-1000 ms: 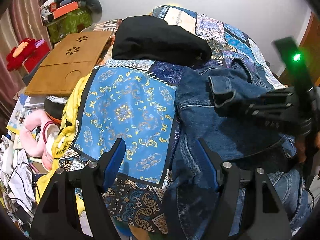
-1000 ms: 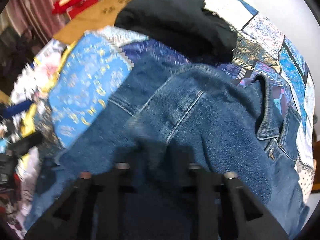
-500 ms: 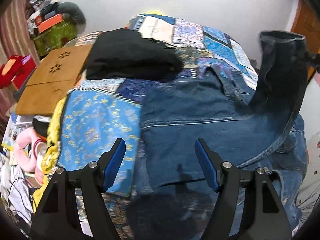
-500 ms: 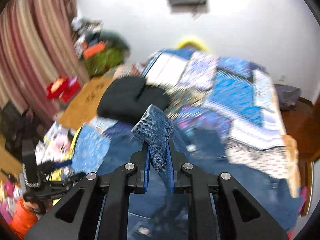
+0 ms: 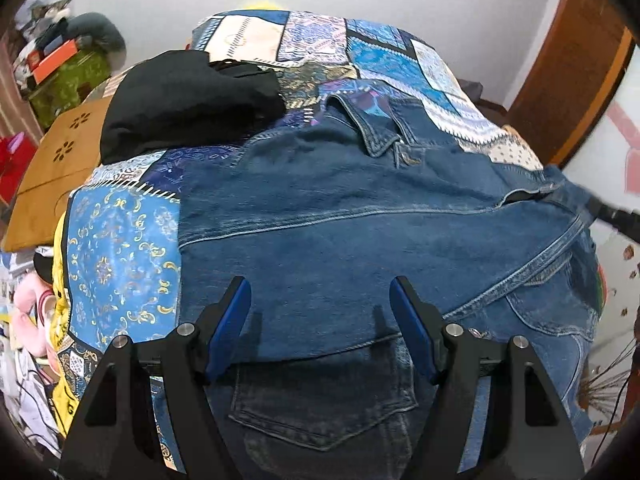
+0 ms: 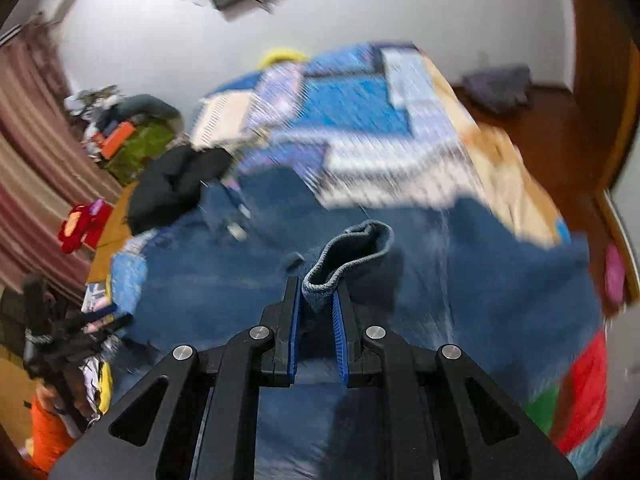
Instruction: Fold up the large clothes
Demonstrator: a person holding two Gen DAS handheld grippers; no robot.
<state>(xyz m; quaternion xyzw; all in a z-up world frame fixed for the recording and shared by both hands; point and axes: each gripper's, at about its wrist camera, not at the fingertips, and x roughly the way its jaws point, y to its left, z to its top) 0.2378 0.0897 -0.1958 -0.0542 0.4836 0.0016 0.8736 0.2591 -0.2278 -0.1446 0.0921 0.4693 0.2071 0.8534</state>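
A blue denim jacket [image 5: 360, 216] lies back-up across the patchwork bedspread [image 5: 384, 52], collar toward the far side. My left gripper [image 5: 320, 320] is open and empty, hovering over the jacket's lower hem. Dark jeans [image 5: 320, 412] lie under that hem. My right gripper [image 6: 316, 304] is shut on the jacket's sleeve cuff [image 6: 348, 256] and holds it up over the jacket's right side [image 6: 440, 280]. The right wrist view is motion-blurred.
A black garment [image 5: 188, 100] lies on the bed beyond the jacket on the left. A tan lap desk [image 5: 52, 176] sits off the bed's left edge amid clutter. A wooden door [image 5: 572, 60] stands at the right.
My right gripper grasped the sleeve cuff, lifted it off the jacket's back and carried it out to the right. The jacket's back now lies flat. My left gripper shifted right over the hem.
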